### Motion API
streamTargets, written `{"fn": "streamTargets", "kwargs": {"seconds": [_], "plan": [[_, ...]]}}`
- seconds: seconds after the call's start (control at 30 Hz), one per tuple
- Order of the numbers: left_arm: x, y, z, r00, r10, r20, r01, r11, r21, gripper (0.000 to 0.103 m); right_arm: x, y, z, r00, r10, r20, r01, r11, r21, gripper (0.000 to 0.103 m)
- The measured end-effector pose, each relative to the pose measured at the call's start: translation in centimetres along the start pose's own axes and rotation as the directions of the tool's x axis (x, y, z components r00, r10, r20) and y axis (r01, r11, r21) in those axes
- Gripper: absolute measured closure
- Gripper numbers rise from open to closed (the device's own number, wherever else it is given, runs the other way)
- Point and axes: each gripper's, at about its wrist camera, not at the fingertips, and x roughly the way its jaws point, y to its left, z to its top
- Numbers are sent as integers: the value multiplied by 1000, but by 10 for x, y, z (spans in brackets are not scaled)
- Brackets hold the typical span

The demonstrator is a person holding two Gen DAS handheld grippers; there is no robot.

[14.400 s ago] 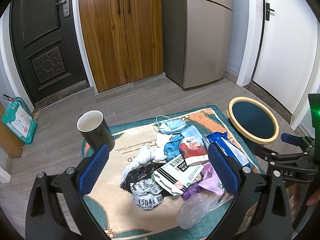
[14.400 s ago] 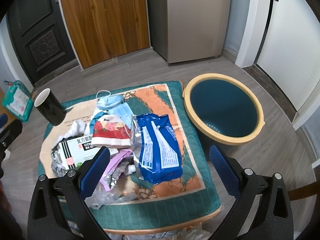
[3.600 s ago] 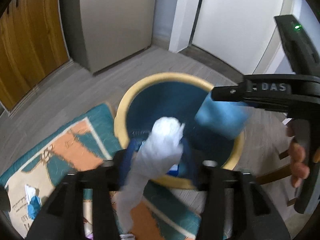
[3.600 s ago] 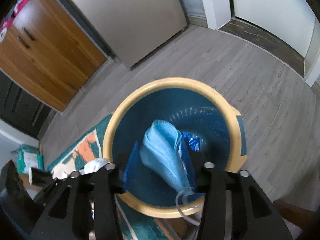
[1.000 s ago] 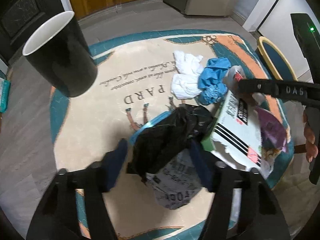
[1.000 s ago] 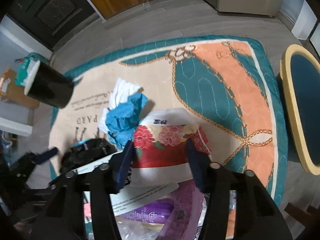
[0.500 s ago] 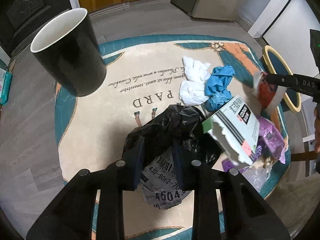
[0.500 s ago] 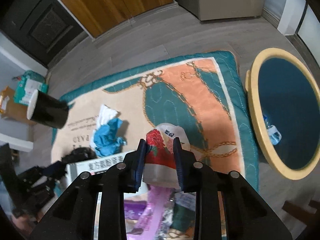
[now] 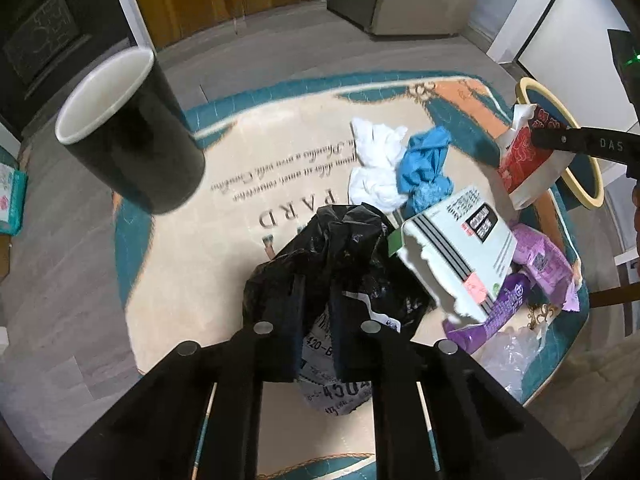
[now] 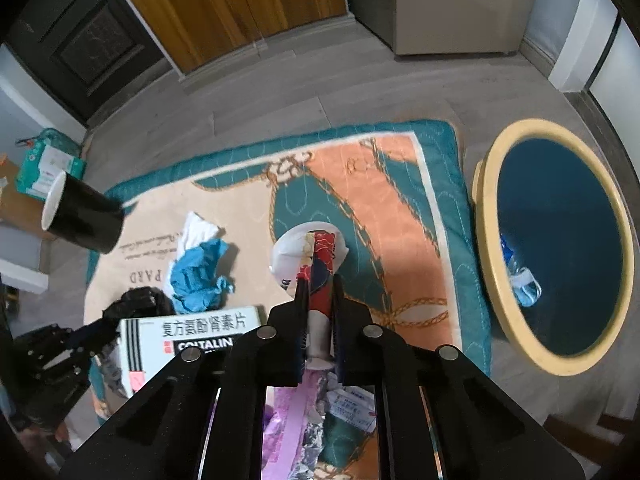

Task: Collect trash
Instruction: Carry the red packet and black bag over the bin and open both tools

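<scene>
Your left gripper is all matte black plastic, chunky angular arms with round silver screw heads along the top. The right gripper has the same build, with blue pads inside and "DAS" lettering plus a green light.

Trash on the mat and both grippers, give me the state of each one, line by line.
Left gripper: closing on the black bag.
Right gripper: shut on the red floral packet, lifted.
White medicine box: torn open.
Bin: open, some trash inside.
Black cup: upright.
</scene>
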Motion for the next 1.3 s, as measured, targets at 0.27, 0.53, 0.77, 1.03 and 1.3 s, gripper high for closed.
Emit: {"fn": "streamTargets", "kwargs": {"seconds": [0.27,0.53,0.77,1.03,1.3], "plan": [[-53,11,20,987,32,158,-27,999,-35,94,-30,-6,10,995,60,77,-62,998,24,91],[-99,4,40,954,-8,299,27,998,-59,94,-73,-18,22,977,116,178,-124,992,38,91],[-108,-27,57,939,-40,341,52,998,-26,94,-93,-46,22,967,113,227,-129,990,58,91],[-87,-87,78,944,-79,321,65,996,53,94,-111,-116,18,962,44,271,-89,984,155,91],[-55,-177,101,946,-156,284,113,980,164,94,-109,-195,1,967,-68,246,2,965,261,91]]}}
